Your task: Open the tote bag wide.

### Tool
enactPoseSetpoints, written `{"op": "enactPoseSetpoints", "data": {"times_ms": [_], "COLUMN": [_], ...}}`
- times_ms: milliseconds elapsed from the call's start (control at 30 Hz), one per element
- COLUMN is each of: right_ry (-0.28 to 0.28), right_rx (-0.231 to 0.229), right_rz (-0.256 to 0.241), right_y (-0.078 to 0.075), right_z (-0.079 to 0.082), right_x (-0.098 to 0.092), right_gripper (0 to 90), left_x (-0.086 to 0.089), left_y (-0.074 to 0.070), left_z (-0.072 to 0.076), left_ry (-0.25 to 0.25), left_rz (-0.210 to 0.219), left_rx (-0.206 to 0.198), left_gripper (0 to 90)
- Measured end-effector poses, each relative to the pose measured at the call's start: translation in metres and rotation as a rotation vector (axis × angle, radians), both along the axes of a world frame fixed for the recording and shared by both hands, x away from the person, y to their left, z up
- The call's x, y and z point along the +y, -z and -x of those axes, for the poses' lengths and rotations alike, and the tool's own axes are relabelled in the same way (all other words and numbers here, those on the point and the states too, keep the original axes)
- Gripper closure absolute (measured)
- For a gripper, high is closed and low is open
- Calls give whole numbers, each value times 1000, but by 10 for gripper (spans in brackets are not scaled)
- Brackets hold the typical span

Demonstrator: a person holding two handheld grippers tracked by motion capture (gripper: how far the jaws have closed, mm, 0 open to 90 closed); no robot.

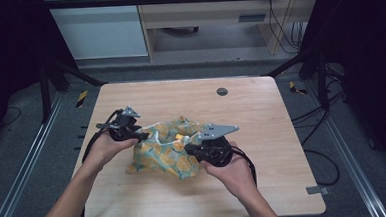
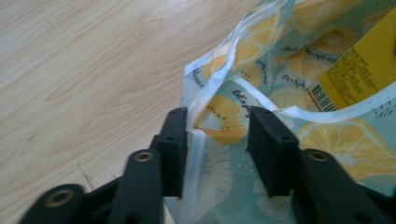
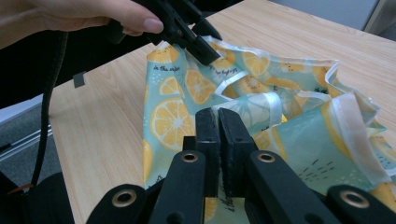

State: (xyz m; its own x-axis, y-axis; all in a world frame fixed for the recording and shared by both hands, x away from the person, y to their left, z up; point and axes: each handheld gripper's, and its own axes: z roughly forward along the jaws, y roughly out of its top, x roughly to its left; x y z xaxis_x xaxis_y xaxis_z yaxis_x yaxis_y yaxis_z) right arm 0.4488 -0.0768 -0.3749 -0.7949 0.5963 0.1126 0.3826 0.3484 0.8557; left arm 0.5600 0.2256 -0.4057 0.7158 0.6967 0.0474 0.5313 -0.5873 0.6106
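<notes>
A teal bag printed with lemon slices [image 1: 161,157] lies crumpled at the middle of the wooden table [image 1: 261,115]. My left gripper [image 1: 145,137] is at the bag's left rim. In the left gripper view its jaws stand open [image 2: 217,135] astride the rim, with a white handle strap [image 2: 196,154] against the left jaw. A yellow packet with a barcode [image 2: 359,65] shows inside the bag. My right gripper [image 1: 188,148] is at the bag's right side, its jaws [image 3: 218,116] shut on the bag's edge [image 3: 247,105]. The left gripper [image 3: 205,49] shows across the bag.
A dark round grommet [image 1: 222,91] sits in the table's far side. Bare wood surrounds the bag on all sides. Black frame bars and cables [image 1: 311,117] run beside the table, and a small tag [image 1: 317,189] hangs at its right front corner.
</notes>
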Motion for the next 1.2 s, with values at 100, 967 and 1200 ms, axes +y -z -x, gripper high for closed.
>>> {"op": "enactPoseSetpoints", "data": {"times_ms": [100,967,1200], "right_ry": [4,60,90], "right_rx": [-1,-7,-26], "right_rz": [0,21,63], "right_y": [0,5,10], "right_z": [0,-2,5], "right_x": [-2,-15,-24], "right_gripper": [872,872,872], "left_x": [3,13,11], "left_y": [1,-29,-48], "left_z": [1,21,42], "left_ry": [-1,2,37], "left_rz": [5,100,169], "left_rx": [1,-115,-158], "left_gripper": [753,900,900]}}
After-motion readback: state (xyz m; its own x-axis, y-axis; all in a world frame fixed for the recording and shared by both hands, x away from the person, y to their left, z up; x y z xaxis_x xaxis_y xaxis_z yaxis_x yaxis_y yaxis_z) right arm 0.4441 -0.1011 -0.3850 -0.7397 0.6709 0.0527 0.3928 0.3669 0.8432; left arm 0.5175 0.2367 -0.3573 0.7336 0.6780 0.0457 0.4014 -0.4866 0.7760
